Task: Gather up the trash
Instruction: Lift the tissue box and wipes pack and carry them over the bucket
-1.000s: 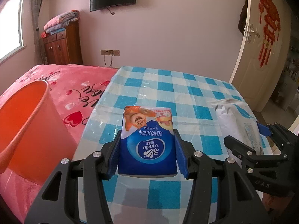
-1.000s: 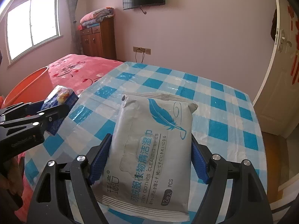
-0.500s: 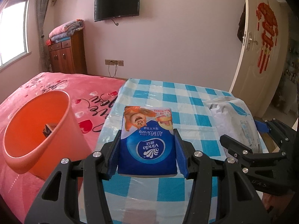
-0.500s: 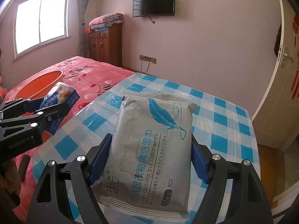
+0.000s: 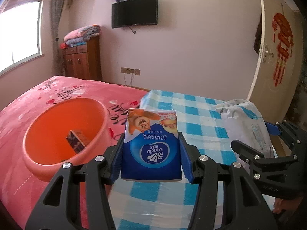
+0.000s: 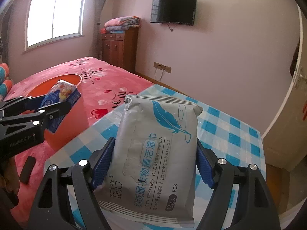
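Observation:
My left gripper (image 5: pixel 151 157) is shut on a blue Vinda tissue pack (image 5: pixel 151 143), held in the air above the table's left edge, just right of the orange bin (image 5: pixel 63 132). A small dark box (image 5: pixel 76 140) lies inside the bin. My right gripper (image 6: pixel 153 164) is shut on a grey wet-wipes pack (image 6: pixel 153 149) with a blue feather print, held above the checked table. The wipes pack also shows in the left wrist view (image 5: pixel 247 126), and the tissue pack in the right wrist view (image 6: pixel 59 97).
The blue-and-white checked table (image 5: pixel 195 115) stands beside a pink bed (image 5: pixel 38 95); the bin sits on the bed. A dark flat object (image 6: pixel 27 169) lies on the bed near the table. A wooden cabinet (image 5: pixel 82 59), wall TV and door stand behind.
Both grippers have risen and swung left with their packs. The orange bin's opening has come into full view, now lower and closer to the tissue pack.

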The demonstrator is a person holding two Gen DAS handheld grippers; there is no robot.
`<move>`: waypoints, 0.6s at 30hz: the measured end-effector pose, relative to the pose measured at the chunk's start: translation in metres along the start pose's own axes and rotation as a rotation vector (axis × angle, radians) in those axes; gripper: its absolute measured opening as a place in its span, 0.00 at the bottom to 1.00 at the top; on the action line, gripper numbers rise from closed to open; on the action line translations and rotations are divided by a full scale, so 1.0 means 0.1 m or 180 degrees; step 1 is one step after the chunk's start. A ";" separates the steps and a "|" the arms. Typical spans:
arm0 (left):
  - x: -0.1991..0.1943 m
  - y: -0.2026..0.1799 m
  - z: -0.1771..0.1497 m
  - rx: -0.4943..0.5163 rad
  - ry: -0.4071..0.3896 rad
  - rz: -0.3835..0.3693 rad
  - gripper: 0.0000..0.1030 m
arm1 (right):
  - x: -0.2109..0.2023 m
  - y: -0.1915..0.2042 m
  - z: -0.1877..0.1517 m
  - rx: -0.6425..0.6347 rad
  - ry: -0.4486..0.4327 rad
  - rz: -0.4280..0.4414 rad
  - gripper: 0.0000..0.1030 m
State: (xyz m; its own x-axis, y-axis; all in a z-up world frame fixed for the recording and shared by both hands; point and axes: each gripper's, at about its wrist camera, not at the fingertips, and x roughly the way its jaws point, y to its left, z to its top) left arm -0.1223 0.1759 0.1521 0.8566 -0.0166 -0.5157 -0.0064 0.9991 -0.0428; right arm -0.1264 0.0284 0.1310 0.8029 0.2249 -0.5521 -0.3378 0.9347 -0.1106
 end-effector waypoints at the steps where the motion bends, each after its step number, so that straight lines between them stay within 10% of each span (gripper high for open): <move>1: -0.02 0.05 0.01 -0.0015 -0.0018 0.0024 0.51 | 0.00 0.04 0.02 -0.0025 -0.0008 0.0014 0.75; 18: -0.20 0.95 0.06 -0.0351 -0.0189 0.0493 0.51 | 0.23 0.70 0.51 -0.0411 -0.0040 0.0397 0.75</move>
State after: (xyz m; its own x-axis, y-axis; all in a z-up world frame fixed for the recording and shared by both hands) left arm -0.1367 0.2716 0.1633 0.8698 0.1426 -0.4722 -0.1942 0.9790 -0.0620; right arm -0.1065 0.1125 0.1529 0.7566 0.3410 -0.5579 -0.4948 0.8564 -0.1475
